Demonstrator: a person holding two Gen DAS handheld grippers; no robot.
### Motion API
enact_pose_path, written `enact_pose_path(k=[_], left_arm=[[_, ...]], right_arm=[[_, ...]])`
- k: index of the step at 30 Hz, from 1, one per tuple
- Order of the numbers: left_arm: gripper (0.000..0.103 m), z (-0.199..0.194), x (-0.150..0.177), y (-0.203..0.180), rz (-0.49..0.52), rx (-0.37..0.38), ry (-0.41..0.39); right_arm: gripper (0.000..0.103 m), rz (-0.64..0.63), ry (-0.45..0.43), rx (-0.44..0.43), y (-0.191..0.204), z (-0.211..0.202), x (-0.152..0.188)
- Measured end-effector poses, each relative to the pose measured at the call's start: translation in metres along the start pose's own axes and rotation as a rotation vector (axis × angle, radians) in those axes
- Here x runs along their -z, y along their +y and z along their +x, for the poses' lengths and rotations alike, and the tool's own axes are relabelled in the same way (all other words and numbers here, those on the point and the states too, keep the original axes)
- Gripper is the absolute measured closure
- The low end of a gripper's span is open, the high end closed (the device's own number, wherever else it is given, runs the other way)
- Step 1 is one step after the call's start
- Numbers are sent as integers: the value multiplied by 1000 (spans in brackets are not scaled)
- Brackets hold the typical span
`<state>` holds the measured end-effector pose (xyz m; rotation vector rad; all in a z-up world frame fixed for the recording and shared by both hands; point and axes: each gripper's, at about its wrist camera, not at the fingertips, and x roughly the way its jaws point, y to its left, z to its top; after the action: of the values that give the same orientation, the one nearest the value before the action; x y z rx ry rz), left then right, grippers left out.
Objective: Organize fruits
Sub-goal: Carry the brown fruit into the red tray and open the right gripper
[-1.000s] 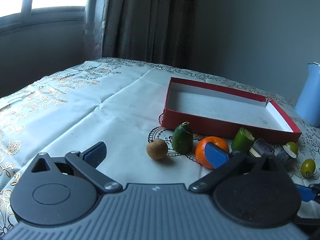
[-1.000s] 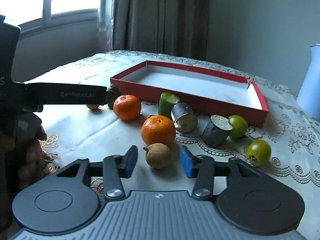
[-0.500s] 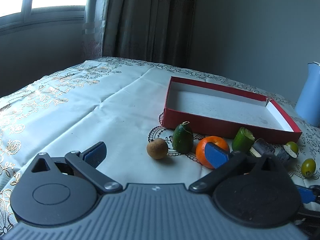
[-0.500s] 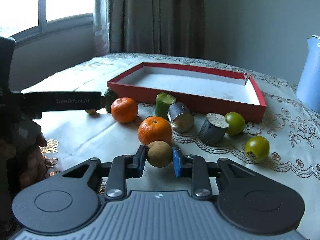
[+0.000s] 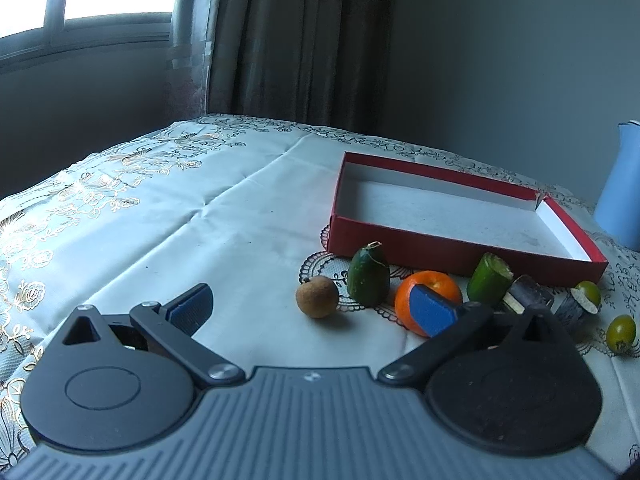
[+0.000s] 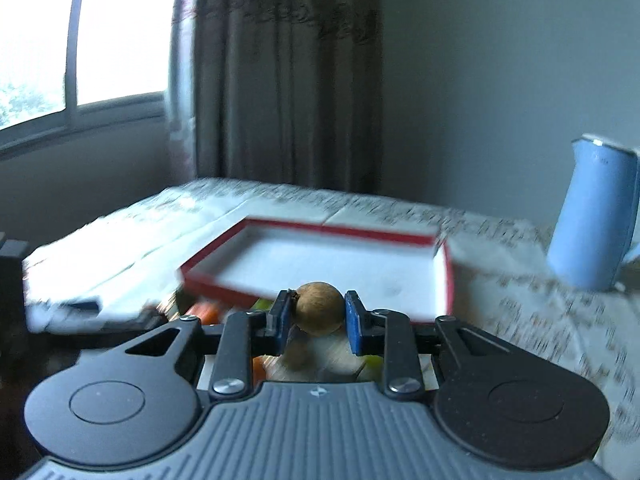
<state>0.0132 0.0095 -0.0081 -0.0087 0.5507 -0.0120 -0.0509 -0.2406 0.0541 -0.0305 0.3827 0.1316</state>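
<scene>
My right gripper (image 6: 318, 316) is shut on a round brown fruit (image 6: 319, 309) and holds it up above the table, in front of the red box (image 6: 316, 264). The view is blurred by motion. My left gripper (image 5: 312, 306) is open and empty, low over the cloth. Ahead of it lie another brown fruit (image 5: 317, 296), a green cucumber piece (image 5: 368, 276), an orange (image 5: 434, 288), a second cucumber piece (image 5: 489, 279), dark cut pieces (image 5: 530, 294) and two small green fruits (image 5: 621, 330). The red box (image 5: 452, 250) stands empty behind them.
A blue jug (image 6: 592, 216) stands at the right on the patterned tablecloth (image 5: 160, 220); it also shows in the left wrist view (image 5: 622, 188). A curtain and a window are behind the table.
My right gripper closed on the brown fruit and has lifted it off the table toward the red box. My left gripper has stayed put.
</scene>
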Motion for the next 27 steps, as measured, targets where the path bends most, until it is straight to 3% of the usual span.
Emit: enact_pose_path(k=[8, 21, 22, 24, 25, 26, 27], left_arm=[[0, 0, -1, 1, 2, 3, 8], [0, 3, -2, 2, -6, 19, 14], [0, 3, -2, 2, -6, 19, 14], [0, 3, -2, 2, -4, 20, 14], [0, 4, -2, 1, -2, 19, 13], [0, 3, -2, 2, -2, 19, 12], [0, 4, -2, 2, -2, 19, 13]], right_arm=[[76, 83, 52, 71, -36, 81, -41], [75, 91, 159, 178, -46, 163, -28], [71, 91, 164, 180, -46, 165, -26], [52, 102, 170, 180, -49, 166, -25], [32, 108, 162, 183, -49, 164, -24], [23, 110, 143, 189, -50, 162, -25], [23, 109, 120, 197, -50, 159, -25]])
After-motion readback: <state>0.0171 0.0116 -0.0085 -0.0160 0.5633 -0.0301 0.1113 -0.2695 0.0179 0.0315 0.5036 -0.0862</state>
